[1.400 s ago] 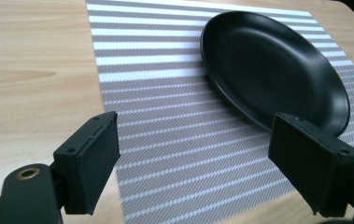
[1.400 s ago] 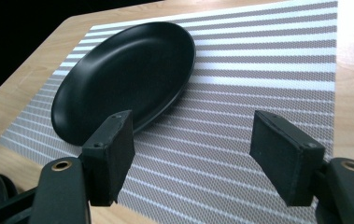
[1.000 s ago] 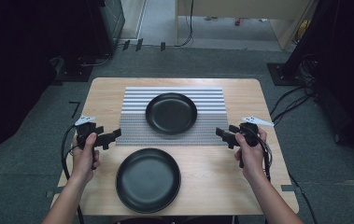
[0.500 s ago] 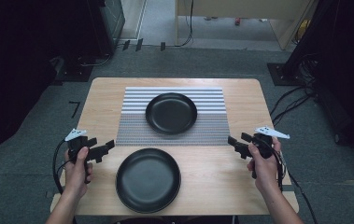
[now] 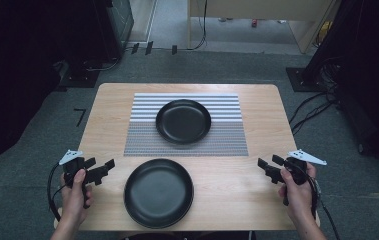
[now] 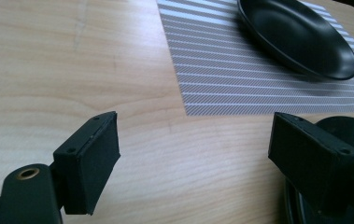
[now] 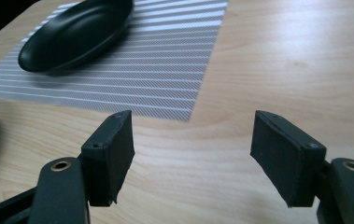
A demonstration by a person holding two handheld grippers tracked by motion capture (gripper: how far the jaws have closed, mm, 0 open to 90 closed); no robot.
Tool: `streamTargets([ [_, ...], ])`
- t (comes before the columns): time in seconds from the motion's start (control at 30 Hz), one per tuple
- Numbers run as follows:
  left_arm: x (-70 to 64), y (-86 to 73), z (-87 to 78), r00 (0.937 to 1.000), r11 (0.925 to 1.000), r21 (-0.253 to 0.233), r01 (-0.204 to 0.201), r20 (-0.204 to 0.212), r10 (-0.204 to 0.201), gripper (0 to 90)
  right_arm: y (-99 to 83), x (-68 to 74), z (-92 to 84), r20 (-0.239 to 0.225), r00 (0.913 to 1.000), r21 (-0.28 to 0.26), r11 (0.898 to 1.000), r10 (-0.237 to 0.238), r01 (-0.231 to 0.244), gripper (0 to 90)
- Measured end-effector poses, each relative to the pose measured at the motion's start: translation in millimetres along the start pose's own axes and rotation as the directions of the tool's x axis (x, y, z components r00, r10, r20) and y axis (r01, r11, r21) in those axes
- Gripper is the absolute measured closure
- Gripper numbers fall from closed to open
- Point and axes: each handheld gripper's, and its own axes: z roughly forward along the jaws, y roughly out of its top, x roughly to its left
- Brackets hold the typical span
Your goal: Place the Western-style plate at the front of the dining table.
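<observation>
Two black plates lie on a wooden table. The far plate rests on a grey striped placemat. The near plate sits on bare wood close to the front edge. My left gripper hovers at the near plate's left, open, nothing between its jaws. At the table's front right my right gripper is open and empty too, aimed inward over bare wood. A hand holds each gripper.
Grey carpet surrounds the table. Dark equipment and cables stand at the right and back left. A pale cabinet is at the back. Bare wood lies between the near plate and the right gripper.
Both hands have drawn back toward the table's front edge and outward, the left to the left, the right to the right. Their jaws stay open. The plates have not moved.
</observation>
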Motion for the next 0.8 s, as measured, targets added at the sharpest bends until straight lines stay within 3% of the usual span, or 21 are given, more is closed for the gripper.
streamTargets([
  [0.5,33.3,-36.7,-19.5,0.9957,0.9989,0.016,0.044,-0.082,-0.043,16.2,-29.6,-38.6,-35.2,0.087,0.9953,0.000,0.999,0.043,-0.043,30.2],
  [0.67,41.8,-46.3,-28.4,0.9908,0.9995,0.031,0.010,-0.135,-0.005,16.1,-42.1,-50.3,-46.8,0.132,0.9901,0.000,0.999,0.047,-0.048,30.1],
  [0.8,50.0,-50.6,-37.4,0.9873,0.9995,0.032,0.009,-0.159,-0.003,16.1,-53.9,-60.0,-56.0,0.154,0.9851,0.000,0.997,0.077,-0.078,30.1],
])
